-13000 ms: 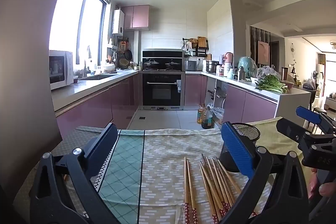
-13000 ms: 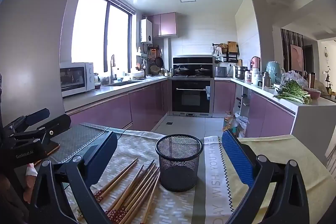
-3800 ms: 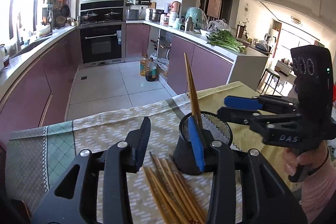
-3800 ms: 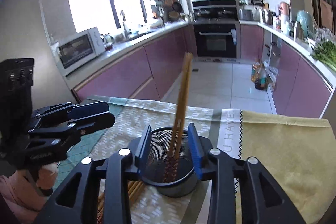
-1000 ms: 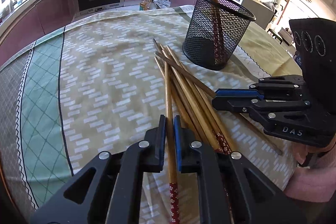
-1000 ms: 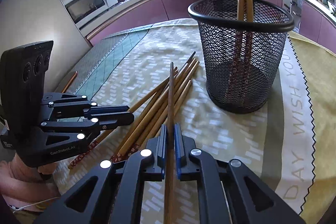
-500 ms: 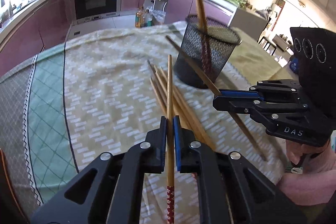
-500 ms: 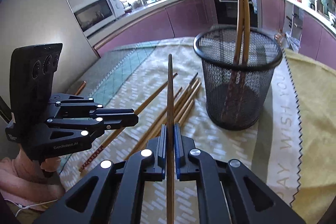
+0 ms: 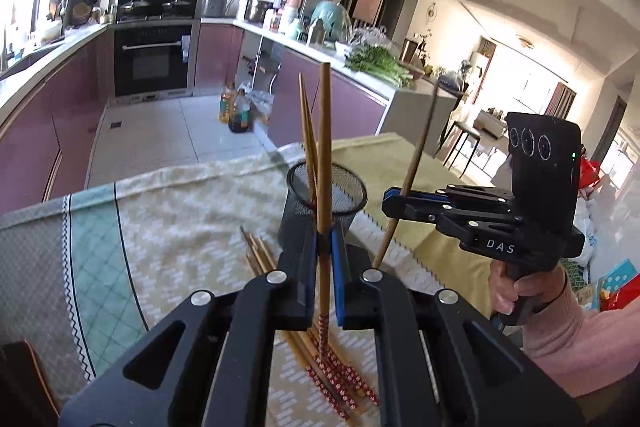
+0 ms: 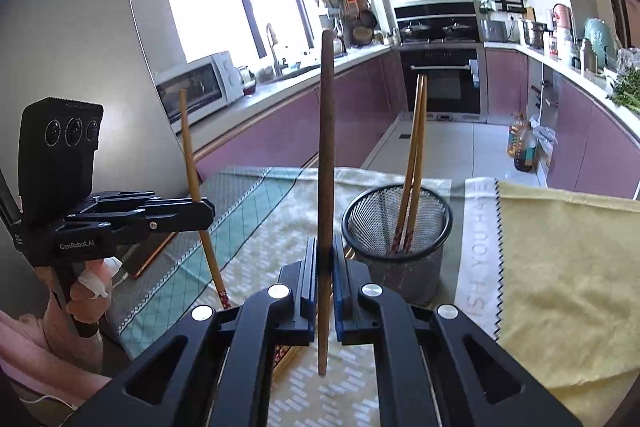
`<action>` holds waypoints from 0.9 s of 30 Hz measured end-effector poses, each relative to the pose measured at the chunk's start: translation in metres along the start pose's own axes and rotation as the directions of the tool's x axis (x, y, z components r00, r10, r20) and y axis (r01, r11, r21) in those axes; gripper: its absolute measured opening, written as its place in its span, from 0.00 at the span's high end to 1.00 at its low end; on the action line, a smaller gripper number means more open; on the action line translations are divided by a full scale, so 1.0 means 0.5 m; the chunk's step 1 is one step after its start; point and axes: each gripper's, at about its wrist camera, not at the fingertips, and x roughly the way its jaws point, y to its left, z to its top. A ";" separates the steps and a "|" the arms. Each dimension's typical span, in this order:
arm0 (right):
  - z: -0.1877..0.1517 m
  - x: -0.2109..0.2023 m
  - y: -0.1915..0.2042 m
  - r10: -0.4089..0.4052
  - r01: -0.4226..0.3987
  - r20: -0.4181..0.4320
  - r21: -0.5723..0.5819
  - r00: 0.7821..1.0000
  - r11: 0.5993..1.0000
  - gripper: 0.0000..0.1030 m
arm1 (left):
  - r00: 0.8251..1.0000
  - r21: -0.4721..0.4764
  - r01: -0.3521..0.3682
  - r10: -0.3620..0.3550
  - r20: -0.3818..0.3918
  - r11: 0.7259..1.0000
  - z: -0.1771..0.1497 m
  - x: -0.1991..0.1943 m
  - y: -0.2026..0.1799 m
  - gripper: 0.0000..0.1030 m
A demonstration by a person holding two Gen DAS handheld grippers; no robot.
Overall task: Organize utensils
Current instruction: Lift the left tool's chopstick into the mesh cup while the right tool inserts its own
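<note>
The left gripper was clamped tight on a single chopstick, which stood nearly upright between the blue pads, its patterned red end hanging below them. The right gripper was likewise pinched shut on another chopstick, upright too; which end of this one was patterned could not be made out. Each gripper showed in the other's view, held up clear of the table by a hand in a pink sleeve. Just beyond the fingertips stood the black mesh holder on the patterned tablecloth, with two chopsticks already leaning inside it, their tips crossing close together. The remaining loose chopsticks lay on the cloth near the holder, largely hidden behind the left gripper's body, so their number could not be told. A yellow cloth covered the table to the right, its far edge cut off by the lens.
</note>
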 end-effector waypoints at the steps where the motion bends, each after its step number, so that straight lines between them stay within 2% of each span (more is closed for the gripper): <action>1: 0.009 -0.009 -0.005 -0.002 0.002 0.014 -0.002 1.000 1.000 0.94 | 1.000 0.004 -0.001 0.001 0.013 1.000 0.009 -0.002 -0.004 0.93; 11: 0.098 -0.058 -0.031 -0.034 0.038 0.135 -0.027 0.990 0.999 0.94 | 0.992 -0.002 0.023 -0.023 0.125 1.000 0.120 0.015 -0.017 0.93; 18: 0.136 -0.061 -0.051 -0.055 0.060 0.193 -0.022 0.980 0.998 0.94 | 0.984 0.027 -0.010 0.005 0.178 1.000 0.181 0.036 -0.038 0.93; 22: 0.139 -0.032 -0.060 -0.075 0.081 0.174 -0.025 0.982 0.996 0.94 | 0.987 0.027 -0.036 0.031 0.159 0.999 0.185 0.068 -0.040 0.93; 27: 0.120 0.024 -0.076 -0.092 0.093 0.083 -0.010 0.992 0.996 0.94 | 0.998 0.049 -0.046 0.043 0.056 0.998 0.162 0.130 -0.036 0.93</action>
